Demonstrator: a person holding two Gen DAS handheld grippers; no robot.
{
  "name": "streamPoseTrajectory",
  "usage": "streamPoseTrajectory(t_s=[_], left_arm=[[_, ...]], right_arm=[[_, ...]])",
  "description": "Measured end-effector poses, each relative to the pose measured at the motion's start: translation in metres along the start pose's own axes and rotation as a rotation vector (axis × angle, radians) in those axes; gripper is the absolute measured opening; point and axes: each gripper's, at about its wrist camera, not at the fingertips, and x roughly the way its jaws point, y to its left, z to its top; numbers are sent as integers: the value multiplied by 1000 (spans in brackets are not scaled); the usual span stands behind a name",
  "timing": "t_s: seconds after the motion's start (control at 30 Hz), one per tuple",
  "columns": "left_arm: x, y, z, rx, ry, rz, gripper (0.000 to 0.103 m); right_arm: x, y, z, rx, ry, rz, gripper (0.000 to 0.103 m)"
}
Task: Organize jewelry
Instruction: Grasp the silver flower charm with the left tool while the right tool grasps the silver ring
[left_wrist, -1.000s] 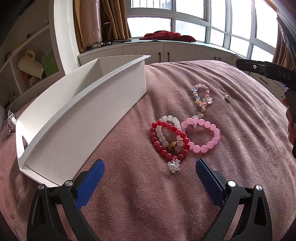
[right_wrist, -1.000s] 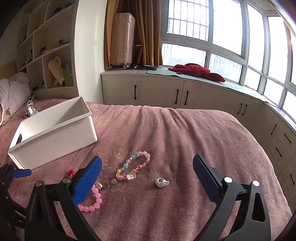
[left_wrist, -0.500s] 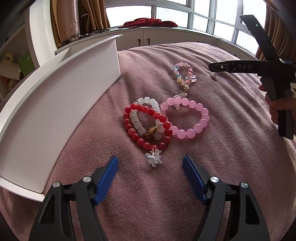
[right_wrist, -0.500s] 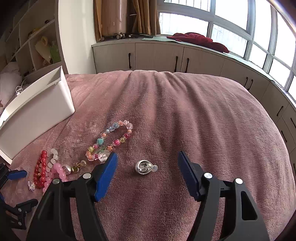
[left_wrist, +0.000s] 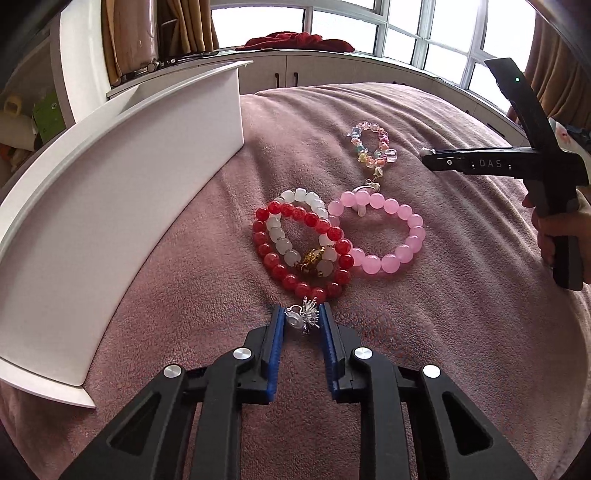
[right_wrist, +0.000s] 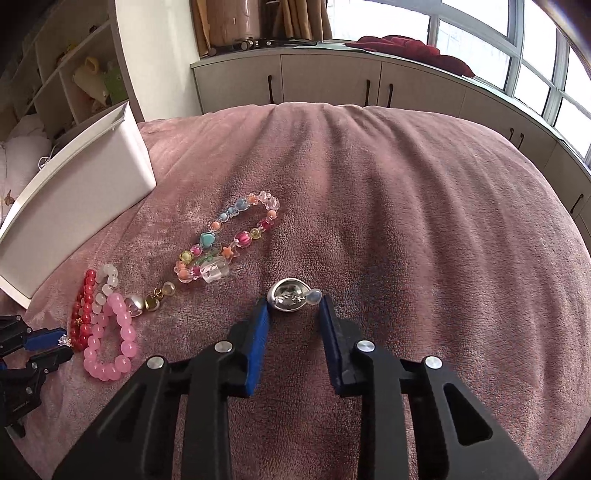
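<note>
Jewelry lies on a pink blanket (left_wrist: 461, 295). My left gripper (left_wrist: 302, 316) has closed around a small silver brooch (left_wrist: 304, 316), both pads touching it. Just beyond lie a red bead bracelet (left_wrist: 295, 280), a white bead bracelet (left_wrist: 284, 240) with a gold charm, a pink bead bracelet (left_wrist: 400, 236) and a multicoloured bead bracelet (left_wrist: 371, 147). My right gripper (right_wrist: 293, 306) has closed around a silver earring (right_wrist: 290, 300) with a pale bead. The multicoloured bracelet (right_wrist: 225, 240) lies to its left in the right wrist view. A white box (left_wrist: 122, 192) stands at the left.
The white box also shows at the left in the right wrist view (right_wrist: 81, 206). The right gripper's body (left_wrist: 517, 162) shows at the right in the left wrist view. Cabinets (right_wrist: 369, 85) and windows line the far wall, and shelves (right_wrist: 66, 81) stand at the left.
Both grippers moved forward and down onto the blanket and narrowed from wide open. The left now pinches the silver brooch, the right the silver earring.
</note>
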Motion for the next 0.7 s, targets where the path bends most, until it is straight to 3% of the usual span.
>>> streamPoseTrajectory(t_s=[0.23, 0.4, 0.6, 0.63, 0.7], left_arm=[[-10, 2, -2, 29, -11, -2, 24], [-34, 10, -1, 28, -58, 17, 24], [-76, 29, -1, -8, -145, 48, 24], [-83, 32, -2, -17, -156, 51, 24], [-94, 37, -7, -14, -171, 65, 24]], right_arm=[[-17, -3, -2, 18, -37, 28, 25], [-35, 7, -1, 6, -70, 59, 9], [-56, 23, -4, -25, -102, 47, 10], [-58, 25, -4, -23, -110, 32, 12], [-60, 28, -4, -26, -119, -5, 43]])
